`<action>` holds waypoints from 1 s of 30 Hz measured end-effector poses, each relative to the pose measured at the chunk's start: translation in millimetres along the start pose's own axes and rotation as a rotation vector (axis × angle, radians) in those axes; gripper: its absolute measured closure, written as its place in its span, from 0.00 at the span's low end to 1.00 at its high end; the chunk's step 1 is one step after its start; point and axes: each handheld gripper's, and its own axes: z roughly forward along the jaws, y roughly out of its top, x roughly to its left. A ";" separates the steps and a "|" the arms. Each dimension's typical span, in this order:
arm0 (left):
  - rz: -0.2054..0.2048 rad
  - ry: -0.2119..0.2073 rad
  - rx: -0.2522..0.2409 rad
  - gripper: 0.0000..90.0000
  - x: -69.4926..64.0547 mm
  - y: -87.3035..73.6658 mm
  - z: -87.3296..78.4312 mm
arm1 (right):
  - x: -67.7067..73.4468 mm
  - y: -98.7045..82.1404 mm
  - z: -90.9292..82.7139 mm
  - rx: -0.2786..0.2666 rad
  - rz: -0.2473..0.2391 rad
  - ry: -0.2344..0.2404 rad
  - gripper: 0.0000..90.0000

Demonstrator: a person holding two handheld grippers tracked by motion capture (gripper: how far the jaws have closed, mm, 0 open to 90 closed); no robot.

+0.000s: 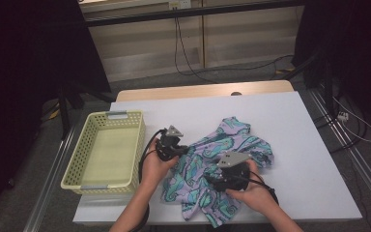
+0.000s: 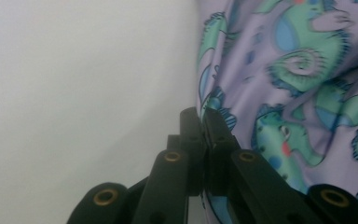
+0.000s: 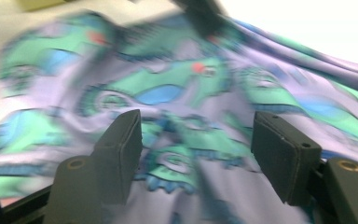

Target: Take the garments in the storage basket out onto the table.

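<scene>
Two claws work one garment (image 1: 222,159), a lilac piece printed with green and blue chameleons, which lies crumpled on the white surface (image 1: 294,145) a little right of centre, near the person's edge. The left claw (image 1: 172,151) sits at the garment's left border, and in the left gripper view its jaws stand pressed together on the cloth's edge (image 2: 204,105), where the print meets the bare surface; a pinch at the hem like this looks meant to pin or lift that side so the cloth can be drawn flat or folded. The right claw (image 1: 221,178) hovers over the lower middle of the garment, and in the right gripper view its two pads (image 3: 121,154) stand well apart with the fabric (image 3: 191,93) spread beyond them and nothing clamped between; it holds nothing, and seems placed to pick a fresh spot on the cloth while the other side is held. That view is blurred, so whether the pads brush the cloth cannot be told. A pale yellow basket (image 1: 107,151) with latticed walls stands just left of the left hand, apart from the garment, and nothing lies in it; it is probably where the garment belongs once gathered.
</scene>
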 end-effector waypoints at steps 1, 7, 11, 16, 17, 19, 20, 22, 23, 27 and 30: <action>-0.015 0.003 -0.009 0.98 1.0 -0.6 -3.2 | -3.1 -0.5 0.5 0.004 0.011 -0.019 0.38; 0.005 0.118 0.007 0.98 6.7 -0.2 -14.3 | -12.2 -5.7 16.1 0.042 0.071 -0.008 0.44; -0.017 0.102 0.017 0.98 8.2 -2.1 -15.4 | -12.3 -9.3 24.0 0.098 0.076 0.007 0.46; -0.042 0.036 0.009 0.98 8.3 -4.8 -8.6 | -12.8 -9.7 21.6 0.081 0.076 0.044 0.81; -0.041 0.039 0.007 0.98 8.0 -4.8 -8.3 | -12.6 -9.7 20.9 0.081 0.068 0.044 0.86; -0.045 0.028 0.004 0.97 7.4 -4.7 -8.2 | -13.5 -9.6 18.5 0.079 0.076 0.071 0.89; -0.045 0.029 0.004 0.97 7.0 -4.6 -8.2 | -13.4 -9.9 16.8 0.080 0.082 0.090 0.90; -0.042 0.030 0.005 0.97 7.3 -4.8 -7.9 | -9.8 -11.3 12.5 0.083 0.073 0.143 0.90; -0.039 0.027 0.007 0.97 7.7 -5.0 -7.5 | -6.6 -12.3 10.0 0.087 0.063 0.173 0.90; -0.059 -0.004 -0.008 0.91 4.1 -3.5 -4.8 | 6.5 -14.1 1.8 0.100 0.030 0.275 0.91; -0.057 -0.030 -0.043 0.74 -0.6 2.0 -1.4 | 12.5 -13.4 1.2 0.101 0.015 0.326 0.90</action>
